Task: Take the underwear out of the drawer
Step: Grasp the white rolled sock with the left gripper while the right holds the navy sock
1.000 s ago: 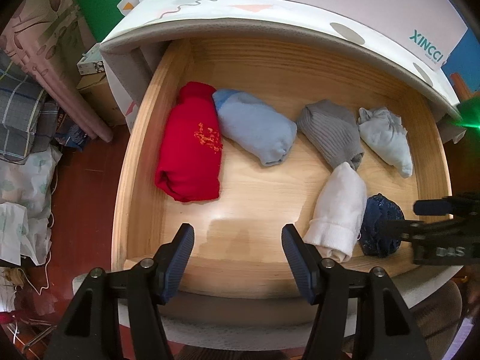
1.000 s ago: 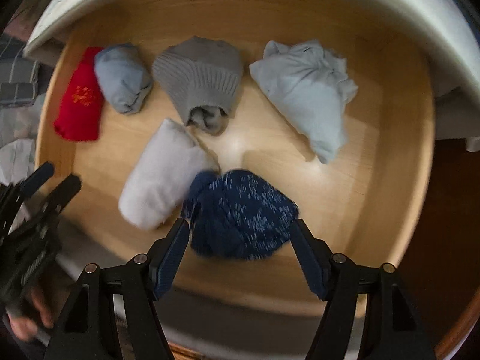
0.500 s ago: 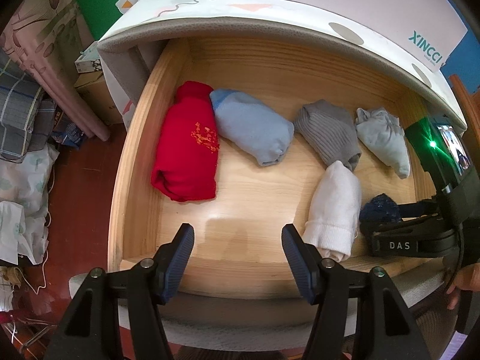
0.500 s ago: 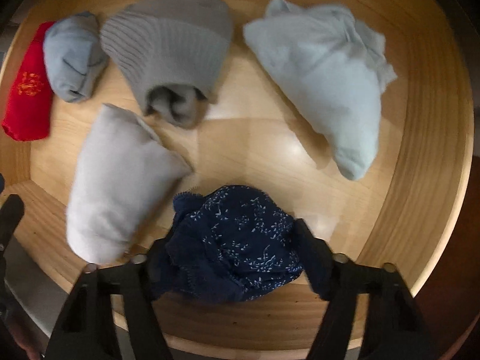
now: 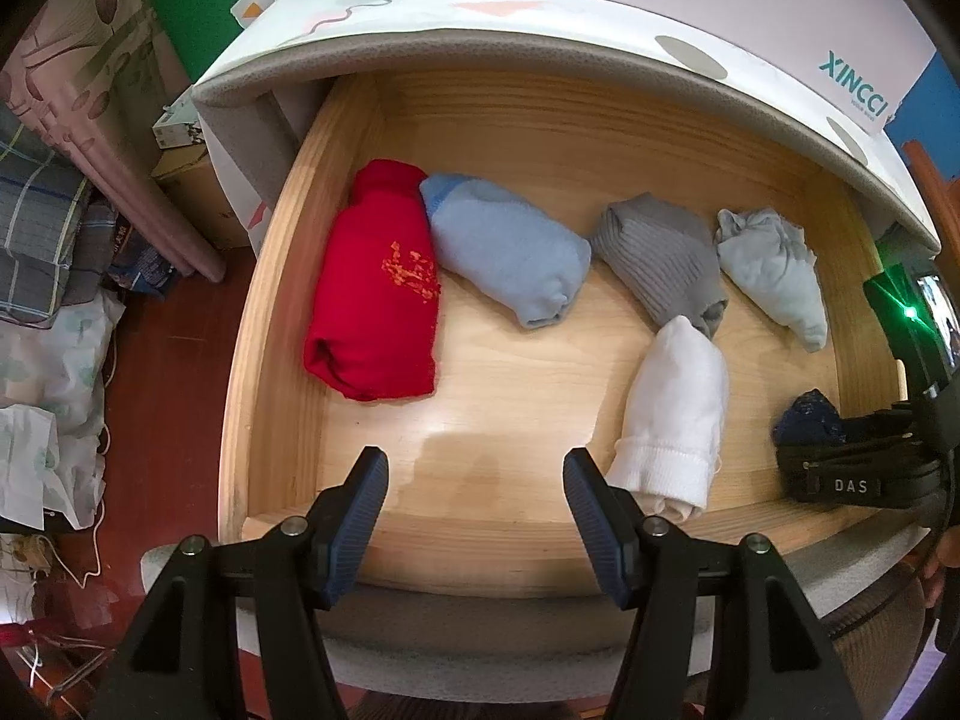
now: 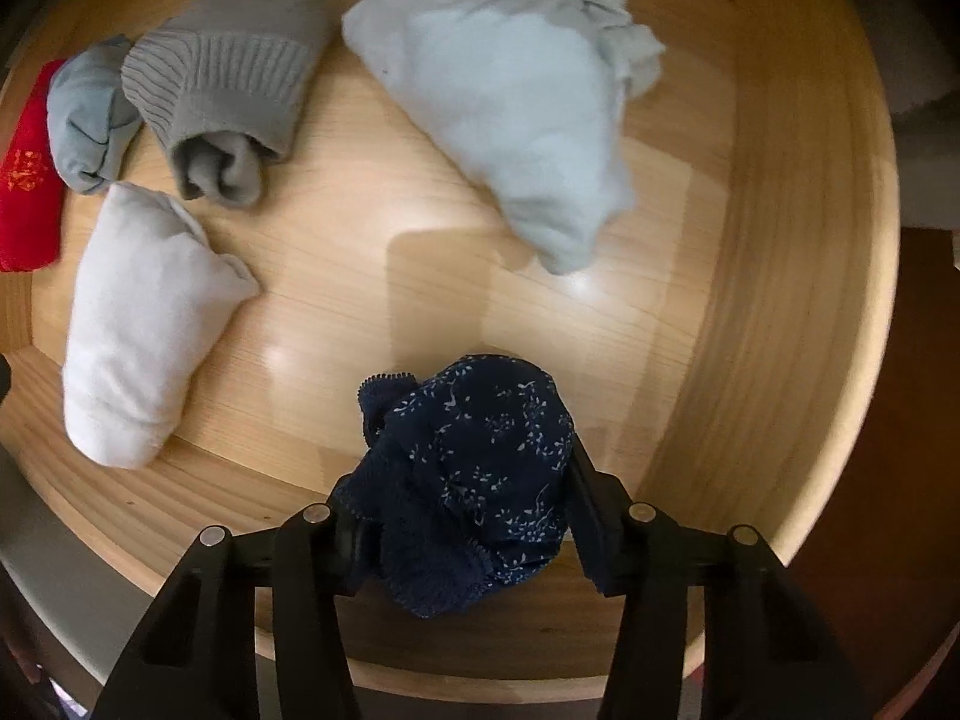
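- Your right claw (image 6: 465, 516) is clamped on the navy floral underwear (image 6: 468, 480); fabric bulges out between the two fingers and over the left one.
- From the left wrist view, that right claw (image 5: 840, 468) sits at the front right corner of the drawer (image 5: 282, 324), with a bit of the underwear (image 5: 807, 417) showing just past its tip. Can't tell from either view whether the bundle is off the drawer floor or touching it.
- Your left claw (image 5: 474, 516) is spread wide with nothing between the fingers, hovering over the drawer's front edge, aimed at bare wood.
- Other contents, left to right in the left view: red roll (image 5: 378, 282) near the left wall, light blue roll (image 5: 510, 252) touching its upper right side, grey ribbed roll (image 5: 660, 258), pale blue bundle (image 5: 771, 267) near the right wall.
- White roll (image 5: 675, 408) lies in front of the grey one, its top touching it, just left of the underwear but apart from it.
- Right view shows the same set: white roll (image 6: 138, 324) to the left, grey ribbed roll (image 6: 228, 78) and pale blue bundle (image 6: 516, 120) further back, all clear of the claw.
- A white XINCCI box (image 5: 690, 6) sits on the patterned worktop (image 5: 360, 6) above the drawer.
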`<move>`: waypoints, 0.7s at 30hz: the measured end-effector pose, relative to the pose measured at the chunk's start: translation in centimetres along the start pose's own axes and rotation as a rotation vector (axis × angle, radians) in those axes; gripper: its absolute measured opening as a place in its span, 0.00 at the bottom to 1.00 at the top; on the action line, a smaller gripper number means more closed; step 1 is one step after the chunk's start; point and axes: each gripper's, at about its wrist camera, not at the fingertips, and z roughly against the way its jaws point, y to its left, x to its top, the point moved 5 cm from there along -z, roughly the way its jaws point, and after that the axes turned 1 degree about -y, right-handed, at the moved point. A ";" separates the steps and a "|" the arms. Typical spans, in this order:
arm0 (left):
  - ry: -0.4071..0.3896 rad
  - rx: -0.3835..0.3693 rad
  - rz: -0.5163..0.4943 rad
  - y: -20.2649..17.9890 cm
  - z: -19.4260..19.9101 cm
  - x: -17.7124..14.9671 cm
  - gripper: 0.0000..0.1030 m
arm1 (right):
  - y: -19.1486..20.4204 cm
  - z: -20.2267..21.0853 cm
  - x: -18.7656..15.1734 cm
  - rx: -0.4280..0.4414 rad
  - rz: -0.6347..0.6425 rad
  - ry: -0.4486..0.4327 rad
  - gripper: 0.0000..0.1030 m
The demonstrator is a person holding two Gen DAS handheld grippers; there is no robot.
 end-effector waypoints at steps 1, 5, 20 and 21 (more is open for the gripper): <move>0.002 0.001 0.000 0.0 0.0 0.0 0.61 | 0.0 0.0 -0.1 0.000 0.001 -0.002 0.43; 0.012 0.005 0.004 0.0 -0.2 0.0 0.61 | -0.4 -0.6 -1.4 -0.022 0.007 -0.013 0.40; 0.029 0.015 -0.044 -0.8 -0.1 -0.1 0.61 | -1.0 -0.7 -2.3 -0.010 -0.018 -0.062 0.37; 0.030 0.010 -0.052 -1.1 0.0 0.0 0.61 | -1.0 -0.7 -2.4 -0.010 -0.017 -0.063 0.37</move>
